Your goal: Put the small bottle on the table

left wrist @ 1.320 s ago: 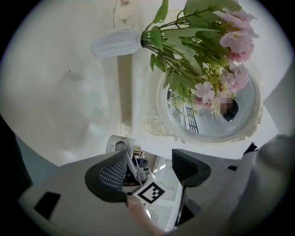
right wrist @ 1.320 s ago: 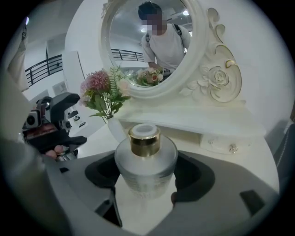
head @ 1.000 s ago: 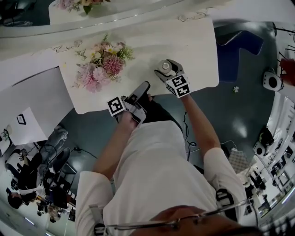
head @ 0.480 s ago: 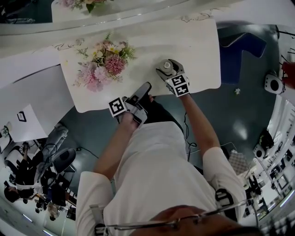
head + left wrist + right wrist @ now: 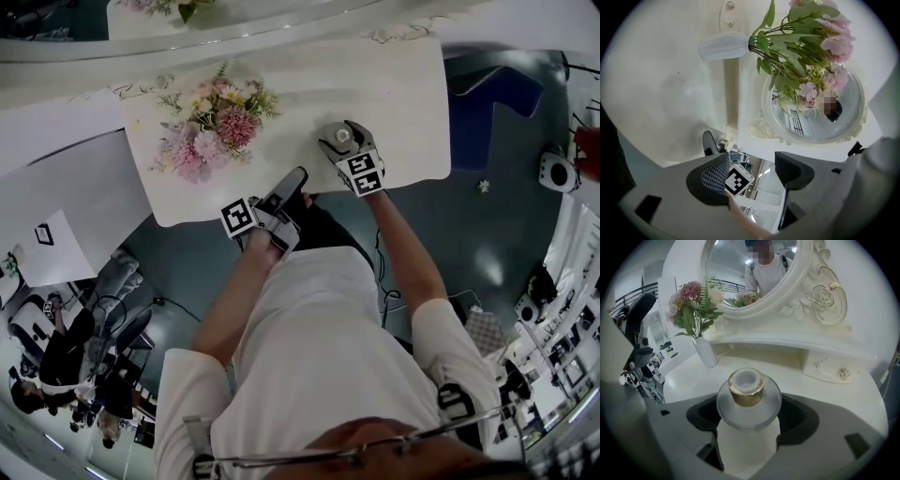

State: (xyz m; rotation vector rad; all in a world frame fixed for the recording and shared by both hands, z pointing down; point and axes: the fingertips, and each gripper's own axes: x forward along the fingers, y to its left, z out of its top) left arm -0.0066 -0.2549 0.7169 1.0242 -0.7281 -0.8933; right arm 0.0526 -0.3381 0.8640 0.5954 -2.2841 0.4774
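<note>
Two grippers: which one had it?
— The right gripper. Its jaws were closed on the small bottle, gold neck up, probably so it could stand once let go. It was over the tabletop by the near edge. I couldn't tell whether its base touched.
— And the left gripper?
— Jaws apart, empty, at the near edge, seemingly kept out of the way. The flowers stood farther off to the left.

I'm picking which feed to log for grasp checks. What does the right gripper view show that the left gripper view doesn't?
Only the right gripper view: the right gripper shut on the small bottle, seen close up. Only the left gripper view: the left gripper, open with nothing held. Both: the vase of flowers, the mirror, the white table.
</note>
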